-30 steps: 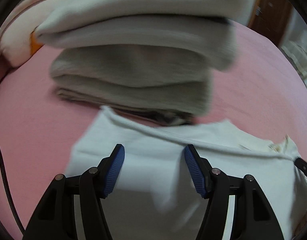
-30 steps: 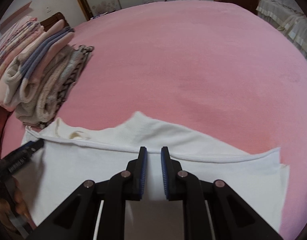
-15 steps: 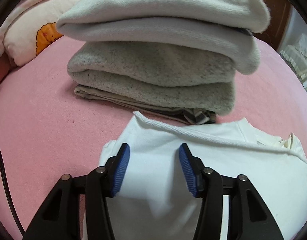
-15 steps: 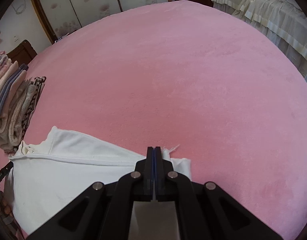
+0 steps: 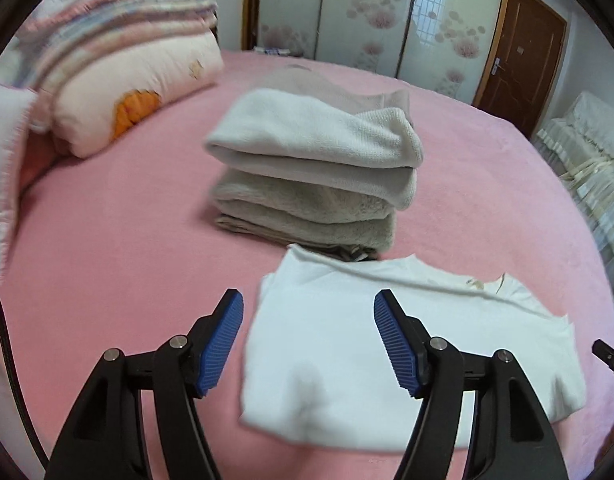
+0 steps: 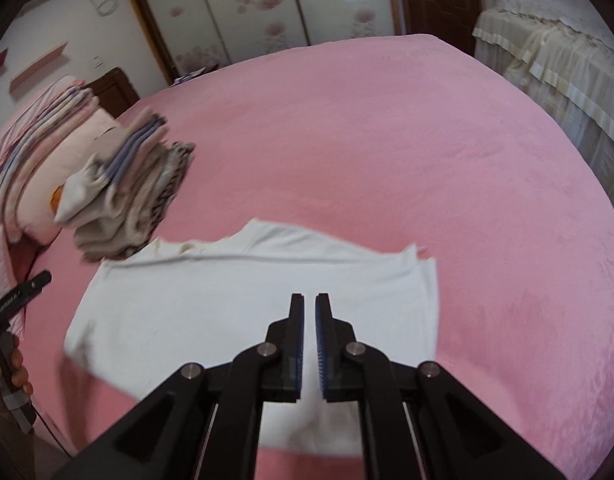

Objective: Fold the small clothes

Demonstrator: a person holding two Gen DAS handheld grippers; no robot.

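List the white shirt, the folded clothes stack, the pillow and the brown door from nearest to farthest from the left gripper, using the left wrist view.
From the left gripper:
1. White shirt, directly beneath and ahead.
2. Folded clothes stack, just behind the shirt.
3. Pillow, far left.
4. Brown door, far right, beyond the bed.

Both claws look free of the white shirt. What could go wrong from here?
1. The folded white cotton shirt has its collar edge almost against the stack of folded grey and beige clothes; the next grab could snag or topple it.
2. The shirt's right-hand layers lie uneven, so the narrow-gapped right claw may pinch only one.
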